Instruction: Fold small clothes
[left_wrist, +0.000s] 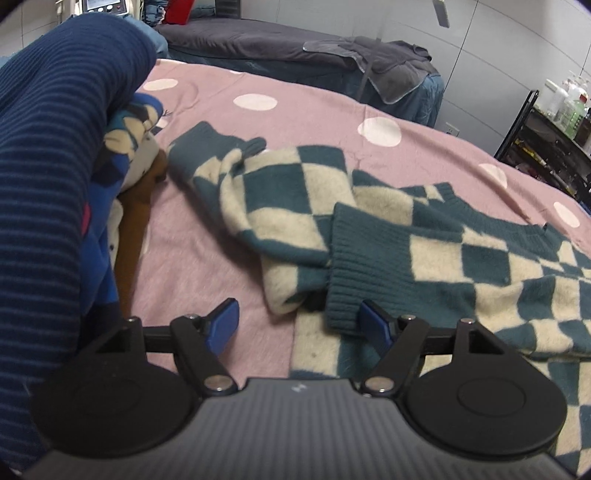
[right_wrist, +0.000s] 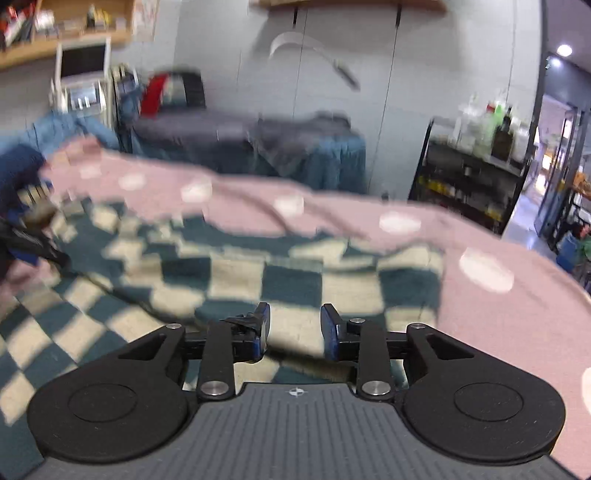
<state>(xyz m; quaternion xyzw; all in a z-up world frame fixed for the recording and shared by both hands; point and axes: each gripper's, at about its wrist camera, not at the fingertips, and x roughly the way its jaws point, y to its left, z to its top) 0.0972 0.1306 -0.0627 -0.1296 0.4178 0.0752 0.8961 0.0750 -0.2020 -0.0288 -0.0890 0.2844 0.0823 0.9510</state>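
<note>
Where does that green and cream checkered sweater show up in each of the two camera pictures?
Left wrist: checkered sweater fills centre and right, a cuff near the tool's right finger.
Right wrist: it spreads blurred across left and centre.
Shared landmark: the pink dotted blanket beneath it.

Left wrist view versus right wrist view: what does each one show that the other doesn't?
Only the left wrist view shows the open left gripper at the teal-and-cream checkered sweater's ribbed cuff, plus a navy striped garment. Only the right wrist view shows the open right gripper and a wooden wall shelf. Both show the sweater on the pink polka-dot bedspread.
</note>
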